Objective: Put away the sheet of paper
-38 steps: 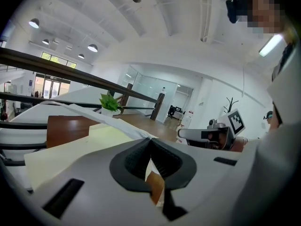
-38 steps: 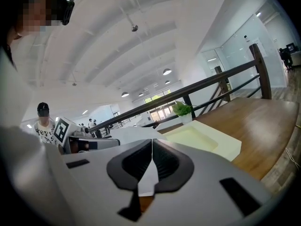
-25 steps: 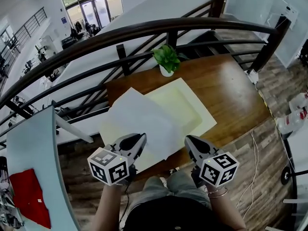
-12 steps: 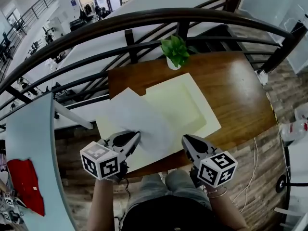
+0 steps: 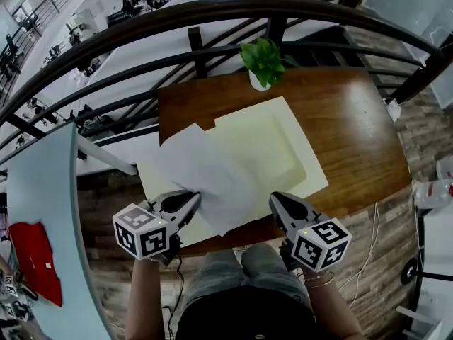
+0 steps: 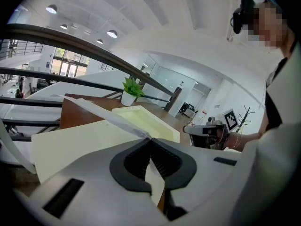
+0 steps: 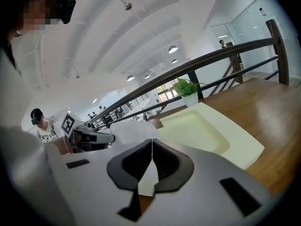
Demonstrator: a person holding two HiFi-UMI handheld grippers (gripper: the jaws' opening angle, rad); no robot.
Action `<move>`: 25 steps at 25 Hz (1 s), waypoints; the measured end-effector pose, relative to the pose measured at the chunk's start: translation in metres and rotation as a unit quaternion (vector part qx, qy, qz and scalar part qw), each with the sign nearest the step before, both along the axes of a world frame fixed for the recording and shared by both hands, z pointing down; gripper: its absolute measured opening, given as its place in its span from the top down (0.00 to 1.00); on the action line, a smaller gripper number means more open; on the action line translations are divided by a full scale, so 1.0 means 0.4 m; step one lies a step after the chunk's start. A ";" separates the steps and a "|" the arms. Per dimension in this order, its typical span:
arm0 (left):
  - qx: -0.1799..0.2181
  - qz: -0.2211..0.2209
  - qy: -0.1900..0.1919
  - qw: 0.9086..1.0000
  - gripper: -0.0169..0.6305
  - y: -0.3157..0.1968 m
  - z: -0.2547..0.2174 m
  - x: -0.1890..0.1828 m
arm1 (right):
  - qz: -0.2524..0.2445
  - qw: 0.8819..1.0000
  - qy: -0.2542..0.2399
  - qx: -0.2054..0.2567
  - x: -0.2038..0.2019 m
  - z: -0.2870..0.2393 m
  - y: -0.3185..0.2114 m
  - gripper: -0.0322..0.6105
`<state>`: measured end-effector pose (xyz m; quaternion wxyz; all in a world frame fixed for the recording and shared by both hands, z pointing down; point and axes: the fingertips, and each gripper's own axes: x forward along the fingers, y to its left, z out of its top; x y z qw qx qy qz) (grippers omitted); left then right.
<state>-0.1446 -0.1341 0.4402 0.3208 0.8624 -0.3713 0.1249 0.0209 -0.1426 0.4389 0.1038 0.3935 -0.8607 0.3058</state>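
Observation:
A white sheet of paper [image 5: 205, 172] hangs low over the wooden table [image 5: 347, 133], sagging between my two grippers. My left gripper [image 5: 195, 195] is shut on the sheet's near left edge. In the left gripper view the sheet [image 6: 94, 108] runs edge-on up and away from the closed jaw tips [image 6: 150, 139]. My right gripper [image 5: 273, 198] is shut, and the sheet's right corner [image 7: 134, 132] meets its jaw tips [image 7: 152, 140]. Under the sheet lies a pale yellow tray [image 5: 297, 179] with a shallow recess, and a flat pale yellow board [image 5: 152, 183] lies to its left.
A small potted plant [image 5: 263, 59] stands at the table's far edge. A dark curved railing [image 5: 212, 16] runs behind the table, with a drop beyond it. The person's legs [image 5: 233, 268] are at the table's near edge.
Both grippers have sunk a little with the sheet between them. The sheet now lies lower over the tray and board, and the left gripper has rolled slightly.

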 end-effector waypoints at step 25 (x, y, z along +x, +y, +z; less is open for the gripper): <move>-0.084 0.032 0.033 0.995 0.95 0.049 0.120 -0.008 | 0.014 1.000 0.006 -0.024 0.046 0.059 -0.014 0.91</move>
